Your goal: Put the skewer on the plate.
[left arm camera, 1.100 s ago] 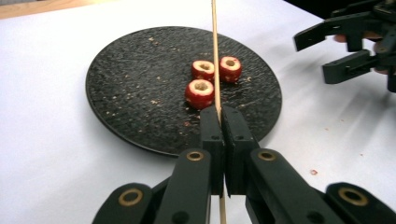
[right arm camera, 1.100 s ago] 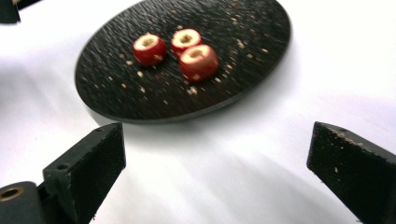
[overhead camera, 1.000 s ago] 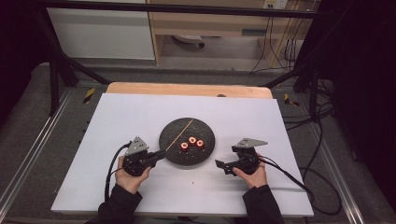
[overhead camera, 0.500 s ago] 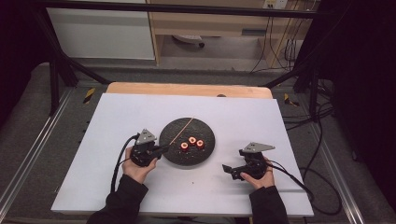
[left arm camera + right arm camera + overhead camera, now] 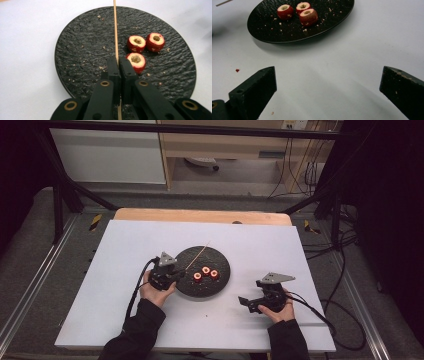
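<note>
White sheeting is covering the desk, with a wooden edge showing along its far side and cables trailing over the grey floor beyond. At the centre, a round black plate is sitting on the sheet, carrying three cored red fruit pieces grouped close together amid scattered crumbs. You are holding the left gripper at the plate's near-left rim, its fingers pressed tight on a thin wooden skewer that is running forward across the plate, passing just beside the nearest fruit piece without clearly touching it; the skewer's far tip is reaching past the plate's rim in the high view. You are resting the right gripper on the desk to the plate's right, well apart from it, its fingers spread wide with nothing but bare white surface between them. A small red speck is lying on the sheet near those fingers.
</note>
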A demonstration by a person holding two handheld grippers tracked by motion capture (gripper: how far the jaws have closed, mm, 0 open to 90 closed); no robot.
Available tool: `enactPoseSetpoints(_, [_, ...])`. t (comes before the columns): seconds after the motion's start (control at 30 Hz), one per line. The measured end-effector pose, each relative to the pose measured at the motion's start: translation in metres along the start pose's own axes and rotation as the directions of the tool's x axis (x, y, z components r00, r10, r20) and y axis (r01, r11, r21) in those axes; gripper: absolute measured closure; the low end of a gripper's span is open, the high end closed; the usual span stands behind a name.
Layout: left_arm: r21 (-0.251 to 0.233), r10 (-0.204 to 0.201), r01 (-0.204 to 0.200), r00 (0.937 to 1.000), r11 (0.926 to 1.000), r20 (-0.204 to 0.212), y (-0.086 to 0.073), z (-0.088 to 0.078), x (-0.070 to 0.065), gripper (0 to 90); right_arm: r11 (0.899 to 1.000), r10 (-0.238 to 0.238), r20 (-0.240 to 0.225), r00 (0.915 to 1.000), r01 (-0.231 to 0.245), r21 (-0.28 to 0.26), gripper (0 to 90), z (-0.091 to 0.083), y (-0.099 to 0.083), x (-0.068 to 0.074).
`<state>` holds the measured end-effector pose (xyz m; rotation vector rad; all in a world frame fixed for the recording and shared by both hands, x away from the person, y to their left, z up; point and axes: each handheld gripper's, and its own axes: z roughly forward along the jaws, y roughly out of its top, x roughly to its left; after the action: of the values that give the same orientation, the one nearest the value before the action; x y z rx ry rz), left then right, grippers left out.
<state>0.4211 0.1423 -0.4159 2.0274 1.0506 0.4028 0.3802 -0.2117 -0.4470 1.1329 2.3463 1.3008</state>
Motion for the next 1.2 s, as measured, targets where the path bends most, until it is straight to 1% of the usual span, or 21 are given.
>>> enactPoseSetpoints(0.07, [0.008, -0.001, 0.001, 1.0000, 1.0000, -0.007, 0.001, 0.004, 0.000, 87.8, 1.000, 0.002, -0.002, 1.0000, -0.002, 0.000, 2.1, -0.001, 0.000, 0.000])
enactPoseSetpoints(0.17, [0.021, -0.006, 0.007, 1.0000, 0.9998, -0.006, 0.001, 0.010, 0.000, 87.8, 1.000, -0.003, -0.002, 1.0000, 0.002, -0.006, 2.1, -0.001, 0.000, 0.000])
enactPoseSetpoints(0.27, [0.041, 0.004, -0.003, 0.9997, 0.9992, -0.024, 0.000, 0.015, -0.001, 87.7, 1.000, -0.004, -0.002, 1.0000, 0.004, -0.001, 2.1, 0.000, 0.000, 0.001])
enactPoseSetpoints(0.47, [0.065, 0.011, -0.008, 0.9990, 0.9978, -0.044, -0.001, 0.022, -0.001, 87.7, 1.000, -0.002, -0.004, 1.0000, 0.002, 0.005, 2.1, 0.001, -0.001, 0.001])
enactPoseSetpoints(0.53, [0.074, 0.004, -0.001, 0.9990, 0.9973, -0.044, -0.001, 0.024, -0.002, 87.7, 1.000, -0.004, -0.005, 1.0000, 0.004, 0.004, 2.2, 0.001, -0.001, 0.001])
enactPoseSetpoints(0.83, [0.096, 0.006, -0.002, 0.9991, 0.9954, -0.043, -0.002, 0.031, -0.005, 87.6, 1.000, 0.001, -0.007, 1.0000, -0.001, 0.009, 2.2, 0.002, -0.002, 0.001])
enactPoseSetpoints(0.93, [0.096, 0.009, -0.005, 0.9990, 0.9954, -0.043, -0.002, 0.031, -0.006, 87.4, 1.000, 0.000, -0.006, 1.0000, 0.000, 0.013, 2.2, 0.002, -0.002, 0.001])
enactPoseSetpoints(1.03, [0.098, 0.004, 0.000, 0.9991, 0.9951, -0.042, -0.002, 0.030, -0.005, 86.2, 1.000, -0.006, -0.002, 1.0000, 0.006, 0.013, 2.2, 0.003, -0.002, 0.001])
enactPoseSetpoints(1.1, [0.096, 0.003, 0.000, 0.9993, 0.9954, -0.036, -0.002, 0.027, -0.004, 82.4, 1.000, -0.003, -0.003, 1.0000, 0.003, 0.013, 2.2, 0.002, -0.002, 0.001])
enactPoseSetpoints(1.13, [0.090, 0.010, -0.006, 0.9992, 0.9959, -0.038, -0.002, 0.025, -0.004, 80.7, 1.000, -0.005, -0.002, 1.0000, 0.005, 0.013, 2.2, 0.002, -0.002, 0.001])
enactPoseSetpoints(1.2, [0.079, 0.012, -0.010, 0.9996, 0.9968, -0.025, -0.002, 0.018, -0.003, 75.6, 1.000, -0.006, -0.002, 1.0000, 0.006, 0.013, 2.2, 0.002, -0.002, 0.001])
